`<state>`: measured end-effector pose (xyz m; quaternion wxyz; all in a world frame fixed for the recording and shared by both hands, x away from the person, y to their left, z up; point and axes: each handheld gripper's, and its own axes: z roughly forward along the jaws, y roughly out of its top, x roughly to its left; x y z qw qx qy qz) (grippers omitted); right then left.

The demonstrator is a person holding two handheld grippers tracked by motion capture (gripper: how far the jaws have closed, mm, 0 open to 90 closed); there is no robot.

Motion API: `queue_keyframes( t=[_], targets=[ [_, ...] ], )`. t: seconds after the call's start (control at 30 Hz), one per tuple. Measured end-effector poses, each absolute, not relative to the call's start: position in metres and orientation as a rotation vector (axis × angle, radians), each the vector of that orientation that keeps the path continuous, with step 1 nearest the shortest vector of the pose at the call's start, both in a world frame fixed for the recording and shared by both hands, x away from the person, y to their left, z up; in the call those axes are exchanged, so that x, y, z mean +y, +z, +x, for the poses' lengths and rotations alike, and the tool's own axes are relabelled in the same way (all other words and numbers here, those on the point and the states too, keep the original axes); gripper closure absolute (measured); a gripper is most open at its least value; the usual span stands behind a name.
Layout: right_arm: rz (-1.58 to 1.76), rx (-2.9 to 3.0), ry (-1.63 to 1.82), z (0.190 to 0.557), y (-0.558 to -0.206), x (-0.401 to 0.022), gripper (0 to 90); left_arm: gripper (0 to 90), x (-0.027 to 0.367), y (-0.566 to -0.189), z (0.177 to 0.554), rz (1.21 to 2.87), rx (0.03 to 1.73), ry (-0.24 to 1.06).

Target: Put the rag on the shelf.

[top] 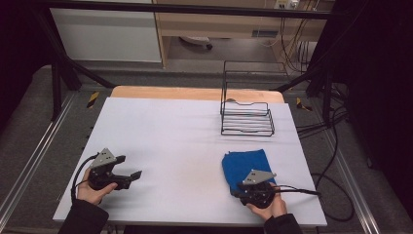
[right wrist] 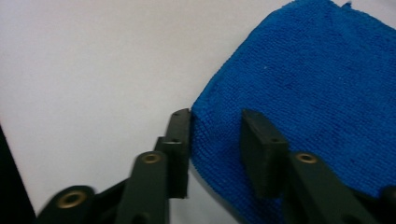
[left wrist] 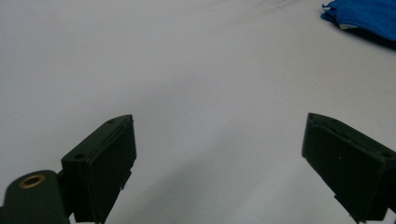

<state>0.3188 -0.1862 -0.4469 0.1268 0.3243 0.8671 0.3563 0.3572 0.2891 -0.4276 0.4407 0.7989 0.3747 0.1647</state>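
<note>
Blue microfibre cloth [top: 246, 165] lies folded flat on the white table cover [top: 170, 141], toward the near right corner, well short of the black wire rack [top: 247, 118] standing at the far right. My right gripper [right wrist: 215, 135] sits at the cloth's near left corner: in the right gripper view one jaw rests just outside the folded edge and the other on top of the pile, a narrow gap between them, so they straddle the hem but do not yet pinch it. I judge the step in hand to be taking hold of that corner.

To do it well, I would drive the outer jaw low enough to slide under all the folded layers before closing; a shallow bite risks catching the top layer alone and letting the fold fall open on lifting. Close squarely across the hem, not on the tip of the corner.

My left gripper [top: 127, 170] rests near the left front of the table, jaws spread wide and holding nothing, well apart from the cloth [left wrist: 369, 16].

Room for moving: the middle of the cover is bare between the two grippers and up to the rack. The cloth sits near the right table edge, and the right gripper's cable [top: 302, 191] trails across it, so I would carry leftward or forward.
</note>
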Motion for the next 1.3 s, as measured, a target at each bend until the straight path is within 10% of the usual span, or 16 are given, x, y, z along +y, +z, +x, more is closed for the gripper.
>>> queue_keyframes(
  t=[0.2,0.7,0.8,1.03,1.3],
  targets=[
    [1.004,2.523,1.021,0.322,-0.445,-0.186,87.0,10.1,0.289,-0.427,0.357,1.982,0.927,0.41],
    [1.231,2.418,1.227,0.348,-0.427,-0.146,87.6,10.1,0.29,-0.428,0.359,1.98,0.937,0.408],
    [1.271,2.407,1.238,0.356,-0.43,-0.135,85.5,10.1,0.29,-0.428,0.358,1.981,0.932,0.408],
    [1.155,2.362,1.299,0.359,-0.409,-0.163,47.3,10.1,0.29,-0.428,0.358,1.982,0.931,0.407],
    [1.317,2.189,1.102,0.374,-0.416,-0.248,56.1,10.1,0.289,-0.429,0.359,1.989,0.934,0.403]
  ],
)
